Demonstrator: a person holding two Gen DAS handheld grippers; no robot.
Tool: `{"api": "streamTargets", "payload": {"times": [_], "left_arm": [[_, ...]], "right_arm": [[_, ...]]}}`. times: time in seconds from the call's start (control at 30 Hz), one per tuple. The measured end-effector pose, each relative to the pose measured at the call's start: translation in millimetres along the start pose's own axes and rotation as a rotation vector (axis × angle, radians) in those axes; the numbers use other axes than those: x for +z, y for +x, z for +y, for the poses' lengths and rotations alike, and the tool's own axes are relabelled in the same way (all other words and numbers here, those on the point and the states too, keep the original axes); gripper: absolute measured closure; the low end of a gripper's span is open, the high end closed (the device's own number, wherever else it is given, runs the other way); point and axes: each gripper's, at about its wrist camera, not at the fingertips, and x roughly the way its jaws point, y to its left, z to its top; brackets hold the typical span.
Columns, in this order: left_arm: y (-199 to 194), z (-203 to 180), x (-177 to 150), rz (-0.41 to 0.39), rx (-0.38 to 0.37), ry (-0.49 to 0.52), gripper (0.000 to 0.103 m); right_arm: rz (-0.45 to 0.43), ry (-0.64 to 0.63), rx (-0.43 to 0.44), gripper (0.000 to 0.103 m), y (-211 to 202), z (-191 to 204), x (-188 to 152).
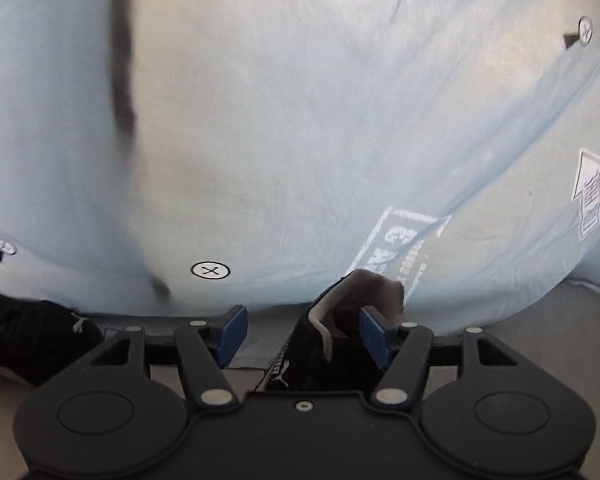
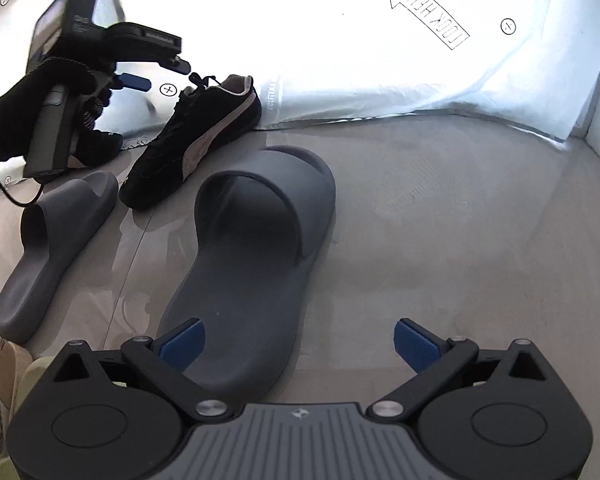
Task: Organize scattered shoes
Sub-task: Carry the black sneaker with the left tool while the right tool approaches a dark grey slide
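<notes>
You've got a pale sheet [image 2: 380, 80] w/ a "LOOK HERE" arrow [image 2: 428, 12] and circled-x marks [image 1: 210, 270], its edge lying on grey floor [image 2: 460, 240].

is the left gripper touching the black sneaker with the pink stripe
Apart. The right wrist view shows the left gripper raised, a clear gap before the black sneaker.

An arrow outline [image 2: 427, 12] on the white sheet [image 2: 340, 60] reads "LOOK HERE" (upside down); circled crosses [image 2: 168, 89] mark the sheet; other print is too blurred.
</notes>
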Motion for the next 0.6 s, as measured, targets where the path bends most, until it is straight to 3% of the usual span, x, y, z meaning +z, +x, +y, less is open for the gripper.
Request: {"api": "streamTargets", "payload": {"times": [0.1,0.13,0.2,0.23,0.27,0.4,0.47,0.6], "left_arm": [[42,-2,7,0.136,-0.007,-0.001,0.041],[53,-1,8,0.180,-0.019,-0.019,0.044],[63,1,9,0.184,-0.026,-0.058,0.058],[63,0,9,0.155,0.007,-0.066,0.076],[59,1,8,0.136,0.003,-0.076,0.081],[7,-5,-5,-0.032,-0.011,-0.034,0.085],[-45,-3,-11,-0.136,-0.057,-0.025,0.087],[-142,27,-21,-0.311,-0.078,-0.156,0.090]], "right_arm": [[-0.025,0.095,0.023,0.003,11,-12,24],[-0.037,0.122,0.027,0.003,14,-16,31],[-0.060,0.156,0.027,0.003,19,-22,42],[-0.067,0.159,0.020,0.003,21,-24,46],[-0.073,0.158,0.011,0.003,23,-25,50],[-0.092,0.120,-0.017,0.003,22,-23,51],[-0.093,0.131,-0.004,0.003,21,-22,47],[-0.084,0.217,0.054,0.003,16,-26,36]]}}
